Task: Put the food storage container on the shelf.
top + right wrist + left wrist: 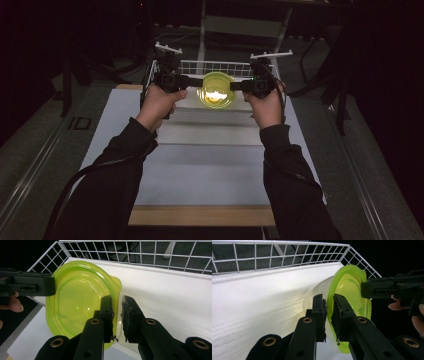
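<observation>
high view: left tool and right tool pinch opposite rims of the green-lidded container, jaws nearly closed, steadying it level above the wire basket at the worktop's far end.

Both forearms reach forward in dark sleeves, hands level and well apart. The left hand holds the left gripper pointing inward; the right hand holds the right gripper facing it. Each gripper's jaws stand narrowly parted, pinching a thin rim.
</observation>
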A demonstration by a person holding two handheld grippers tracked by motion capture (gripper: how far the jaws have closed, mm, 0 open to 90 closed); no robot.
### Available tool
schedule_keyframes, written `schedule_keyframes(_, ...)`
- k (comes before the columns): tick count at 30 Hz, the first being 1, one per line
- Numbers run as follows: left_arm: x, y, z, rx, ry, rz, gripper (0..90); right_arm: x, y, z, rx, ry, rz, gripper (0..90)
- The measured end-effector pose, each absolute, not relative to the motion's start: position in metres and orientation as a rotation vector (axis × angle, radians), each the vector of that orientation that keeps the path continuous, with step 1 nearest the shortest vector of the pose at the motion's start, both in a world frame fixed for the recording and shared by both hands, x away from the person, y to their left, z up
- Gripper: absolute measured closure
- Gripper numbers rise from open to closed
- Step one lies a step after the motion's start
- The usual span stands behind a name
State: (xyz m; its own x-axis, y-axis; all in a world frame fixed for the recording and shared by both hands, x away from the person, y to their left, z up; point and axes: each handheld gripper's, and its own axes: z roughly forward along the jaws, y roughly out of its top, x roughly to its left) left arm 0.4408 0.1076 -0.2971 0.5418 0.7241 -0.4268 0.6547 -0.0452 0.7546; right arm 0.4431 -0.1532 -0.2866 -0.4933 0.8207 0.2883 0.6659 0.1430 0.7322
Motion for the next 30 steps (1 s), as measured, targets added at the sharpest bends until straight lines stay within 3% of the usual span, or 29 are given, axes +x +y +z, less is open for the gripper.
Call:
schedule_keyframes(6,0.452,0.105,-0.300,1.743,1.159,0.148,79.1,0.452,-0.149,-0.285,1.497,2.233,1.244,77.1)
schedule_keyframes(13,0.470,0.105,-0.316,1.719,1.186,0.201,69.8,0.469,-0.146,-0.293,1.540,2.212,1.210,65.6)
schedule_keyframes(18,0.474,0.105,-0.318,1.705,1.183,0.245,64.7,0.476,-0.150,-0.297,1.578,2.194,1.255,62.4)
schedule_keyframes(24,0.477,0.103,-0.319,1.712,1.172,0.284,64.7,0.473,-0.150,-0.298,1.596,2.188,1.264,61.8)
schedule_keyframes(30,0.474,0.102,-0.314,1.728,1.147,0.332,61.5,0.468,-0.149,-0.297,1.558,2.192,1.301,53.6)
